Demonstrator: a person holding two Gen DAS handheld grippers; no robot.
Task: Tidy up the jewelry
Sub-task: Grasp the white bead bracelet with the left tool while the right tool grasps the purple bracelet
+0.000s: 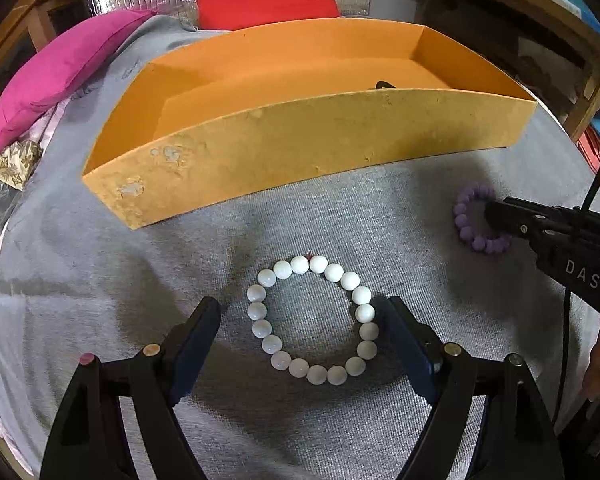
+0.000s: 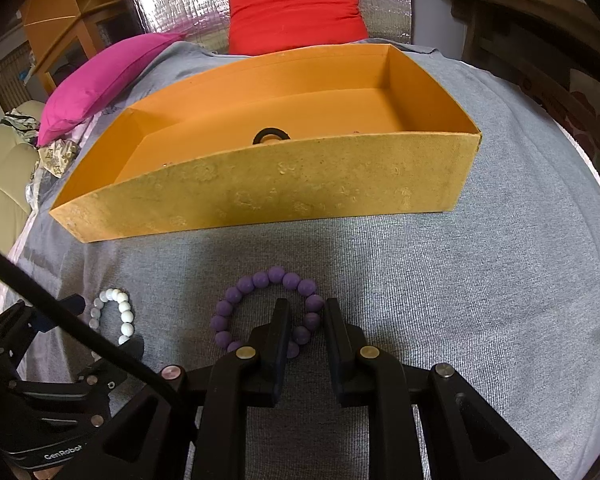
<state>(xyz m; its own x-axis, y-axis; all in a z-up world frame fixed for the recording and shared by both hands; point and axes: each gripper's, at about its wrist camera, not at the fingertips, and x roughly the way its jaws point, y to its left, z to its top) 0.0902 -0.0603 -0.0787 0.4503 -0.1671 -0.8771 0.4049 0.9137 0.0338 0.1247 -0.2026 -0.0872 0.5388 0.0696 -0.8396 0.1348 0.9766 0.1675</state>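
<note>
Grey knit cloth (image 2: 480, 288) covers the work surface, with a long orange box (image 2: 284, 192) lying crosswise at the far side, its open top facing up and a small black ring (image 2: 271, 135) already inside.

Two bead bracelets lie flat on the cloth in front of the box. The white bracelet (image 1: 314, 320) sits between the fingers of the left gripper (image 1: 304, 312), whose jaws stand wide apart, one on each side of the loop and not pressing on it.

The purple bracelet (image 2: 268, 308) lies to its right. The right gripper (image 2: 306, 312) has its jaws drawn close, one finger inside the loop and one outside, straddling the bracelet's right-hand side; whether the pads pinch the beads I cannot tell.

Each hand is nearest its own bracelet, and the box lies straight ahead of both.
</note>
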